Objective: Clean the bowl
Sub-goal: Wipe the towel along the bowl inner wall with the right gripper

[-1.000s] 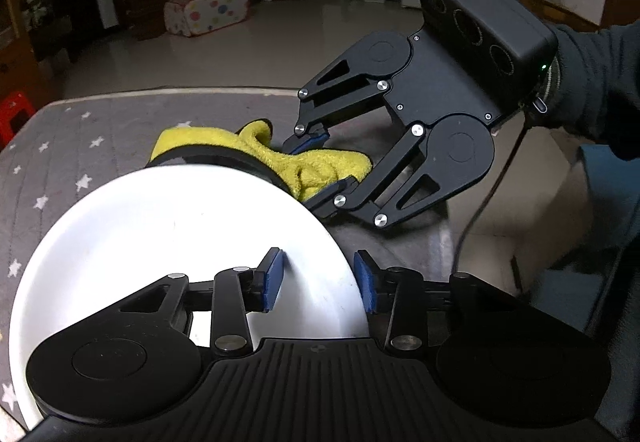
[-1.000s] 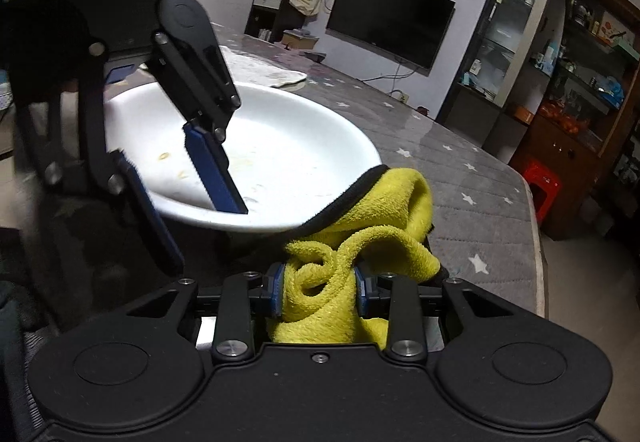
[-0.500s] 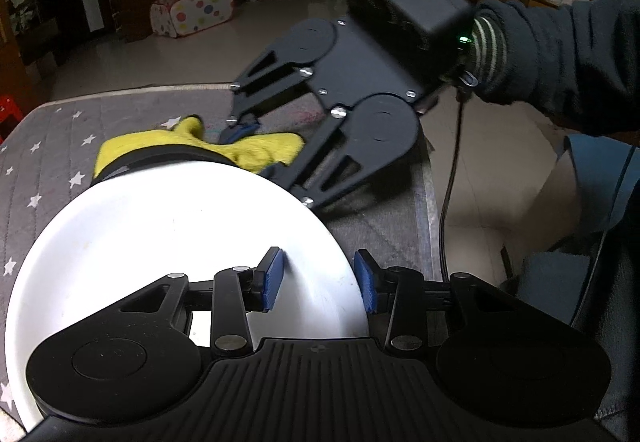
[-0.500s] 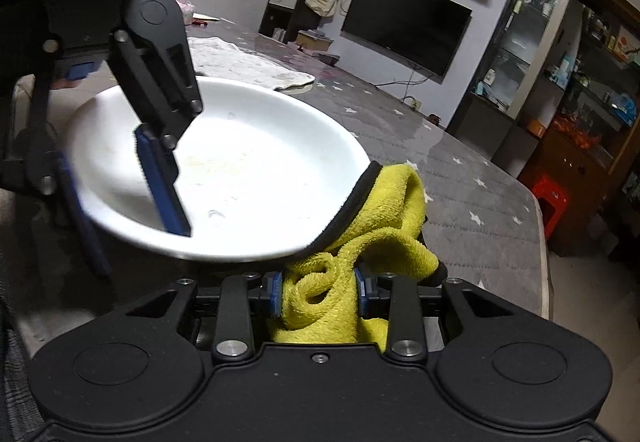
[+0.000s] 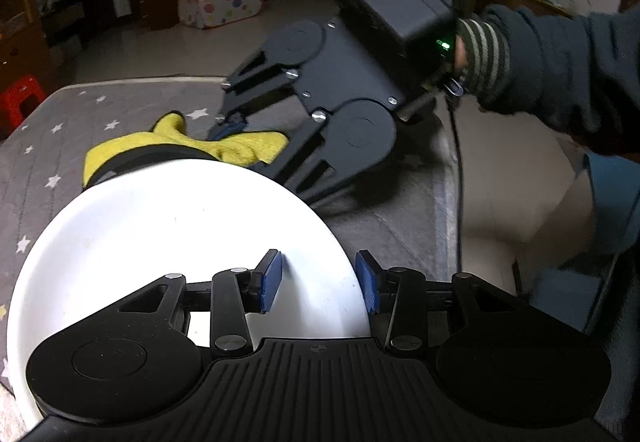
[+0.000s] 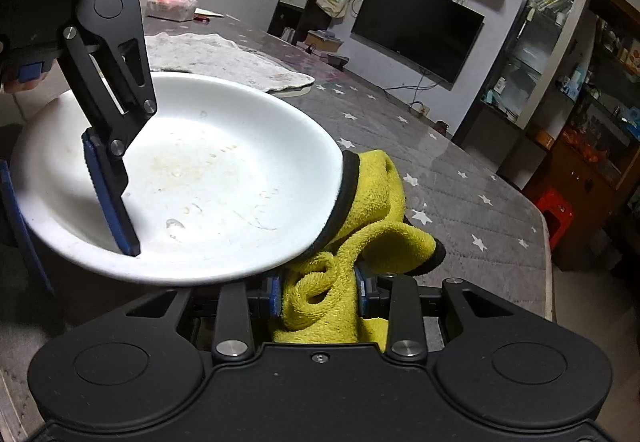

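Behind bowl (image 6: 224, 178): yellow cloth (image 6: 360, 226), pale mat (image 6: 224, 58); stool (image 6: 556, 212), seemingly.

A grey, star-patterned worktop (image 6: 460, 170) carries a crumpled pale cloth (image 6: 224, 58) toward its far edge, with a tissue pack (image 6: 172, 2) beyond.
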Action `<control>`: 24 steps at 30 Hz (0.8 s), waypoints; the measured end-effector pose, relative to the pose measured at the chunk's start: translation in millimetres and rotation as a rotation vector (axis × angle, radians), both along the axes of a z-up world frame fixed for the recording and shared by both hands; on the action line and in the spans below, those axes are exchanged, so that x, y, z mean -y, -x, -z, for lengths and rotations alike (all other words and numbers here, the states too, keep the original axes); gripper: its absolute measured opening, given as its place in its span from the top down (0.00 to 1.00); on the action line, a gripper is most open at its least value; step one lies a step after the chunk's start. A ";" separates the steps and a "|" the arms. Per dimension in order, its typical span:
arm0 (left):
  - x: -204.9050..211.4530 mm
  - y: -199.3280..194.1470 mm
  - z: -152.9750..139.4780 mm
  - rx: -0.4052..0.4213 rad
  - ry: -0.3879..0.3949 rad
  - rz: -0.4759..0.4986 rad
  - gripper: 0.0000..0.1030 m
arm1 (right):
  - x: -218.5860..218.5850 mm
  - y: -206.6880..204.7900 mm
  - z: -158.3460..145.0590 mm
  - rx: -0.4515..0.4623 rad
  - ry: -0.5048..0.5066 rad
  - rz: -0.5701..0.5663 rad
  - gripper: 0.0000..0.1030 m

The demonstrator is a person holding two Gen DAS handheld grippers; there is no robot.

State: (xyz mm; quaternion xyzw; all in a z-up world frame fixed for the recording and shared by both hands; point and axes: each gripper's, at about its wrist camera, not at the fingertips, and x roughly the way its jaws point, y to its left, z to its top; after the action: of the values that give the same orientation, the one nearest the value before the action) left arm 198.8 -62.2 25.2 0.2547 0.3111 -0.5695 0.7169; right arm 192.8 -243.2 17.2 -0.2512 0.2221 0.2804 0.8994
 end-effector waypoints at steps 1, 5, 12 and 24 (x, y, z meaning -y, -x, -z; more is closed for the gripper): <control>3.0 -1.8 -1.1 0.002 -0.002 -0.028 0.48 | 0.4 0.7 0.0 0.000 -0.003 0.003 0.66; 8.6 -9.1 -4.2 -0.010 0.012 -0.082 0.43 | 1.6 4.6 0.0 -0.004 -0.015 0.013 0.66; 21.3 -13.8 -1.8 -0.010 0.000 -0.092 0.49 | 5.3 17.0 -0.8 -0.014 -0.037 0.030 0.66; 10.4 0.5 -2.3 -0.010 0.003 0.050 0.57 | 10.5 57.8 -2.6 -0.028 -0.035 0.036 0.66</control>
State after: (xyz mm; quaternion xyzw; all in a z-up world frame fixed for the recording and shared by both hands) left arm 198.4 -72.6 27.4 0.2583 0.3075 -0.5890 0.7012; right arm 135.0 -253.7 19.8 -0.2275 0.2342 0.2714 0.9054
